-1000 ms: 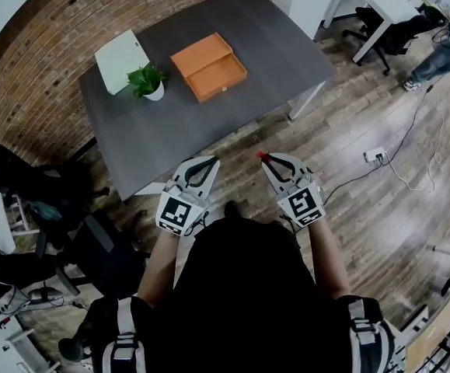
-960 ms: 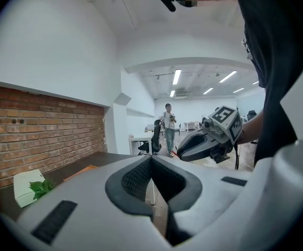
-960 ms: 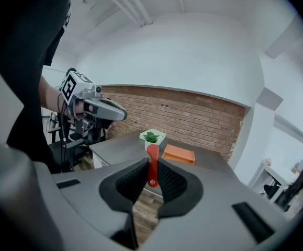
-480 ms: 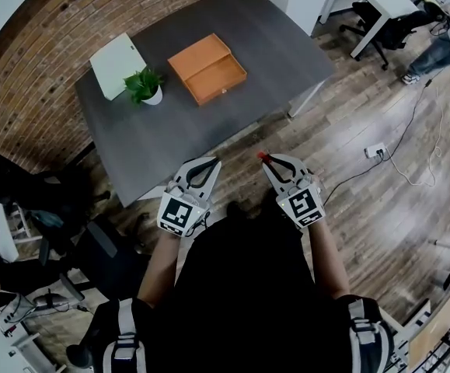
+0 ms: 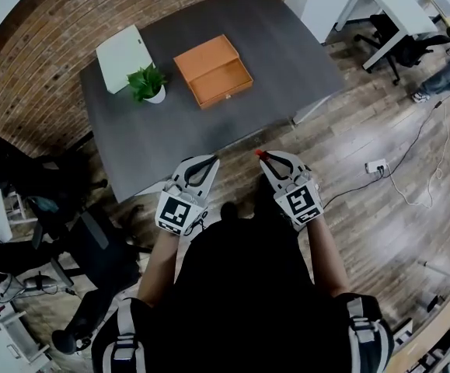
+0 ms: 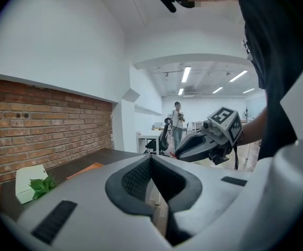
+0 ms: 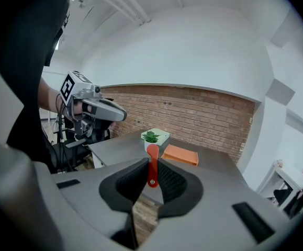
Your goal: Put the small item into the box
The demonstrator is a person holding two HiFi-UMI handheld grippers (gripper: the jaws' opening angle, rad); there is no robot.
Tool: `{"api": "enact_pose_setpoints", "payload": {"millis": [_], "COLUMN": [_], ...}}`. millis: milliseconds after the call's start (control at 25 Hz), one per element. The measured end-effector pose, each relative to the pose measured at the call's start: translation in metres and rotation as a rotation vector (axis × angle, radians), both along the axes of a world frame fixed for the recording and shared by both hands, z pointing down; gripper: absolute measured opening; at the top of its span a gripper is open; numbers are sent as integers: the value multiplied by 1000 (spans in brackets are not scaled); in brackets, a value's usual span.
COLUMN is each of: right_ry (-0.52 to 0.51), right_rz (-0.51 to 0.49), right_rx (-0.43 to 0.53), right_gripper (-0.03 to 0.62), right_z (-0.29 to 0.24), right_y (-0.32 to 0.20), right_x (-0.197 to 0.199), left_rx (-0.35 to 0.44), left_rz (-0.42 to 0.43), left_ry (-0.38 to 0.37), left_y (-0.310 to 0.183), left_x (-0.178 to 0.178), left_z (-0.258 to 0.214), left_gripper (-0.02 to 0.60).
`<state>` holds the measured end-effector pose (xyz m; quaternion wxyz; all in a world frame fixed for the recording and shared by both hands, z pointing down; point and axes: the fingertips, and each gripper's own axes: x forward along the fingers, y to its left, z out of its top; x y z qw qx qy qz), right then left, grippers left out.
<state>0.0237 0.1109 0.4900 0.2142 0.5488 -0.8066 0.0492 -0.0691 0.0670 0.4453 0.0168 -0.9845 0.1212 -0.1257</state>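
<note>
A slim red item with a small hole at its lower end stands upright, pinched in the right tool. The flat orange box lies on the worktop, well apart.

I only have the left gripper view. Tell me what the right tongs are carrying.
Observer: The right tongs are shut on a small red item, a flat strip with a hole near its lower end.
Operator: Give me the box's position.
Observer: In the head view, the orange box lies on the dark table, just right of the potted plant.
Operator: Report where both tongs stand relative to that table.
Observer: The left tongs and the right tongs hang over the wooden floor, short of the table's near edge.
</note>
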Motion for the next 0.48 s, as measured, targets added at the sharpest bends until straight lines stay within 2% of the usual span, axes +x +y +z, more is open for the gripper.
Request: {"api": "enact_pose_setpoints", "payload": {"millis": [240, 480], "right_ry": [0, -6], "right_rz": [-59, -129], "right_rx": [23, 24], "right_gripper": [66, 66], "right_z": [-7, -7], "right_y": [-24, -43], "right_x": [27, 53], "left_rx": [19, 31], "left_rz": [-56, -123], "left_ry": [21, -4], "left_y": [-17, -30], "left_x": [27, 48], "left_z": [-5, -12], "left_gripper": [23, 23]}}
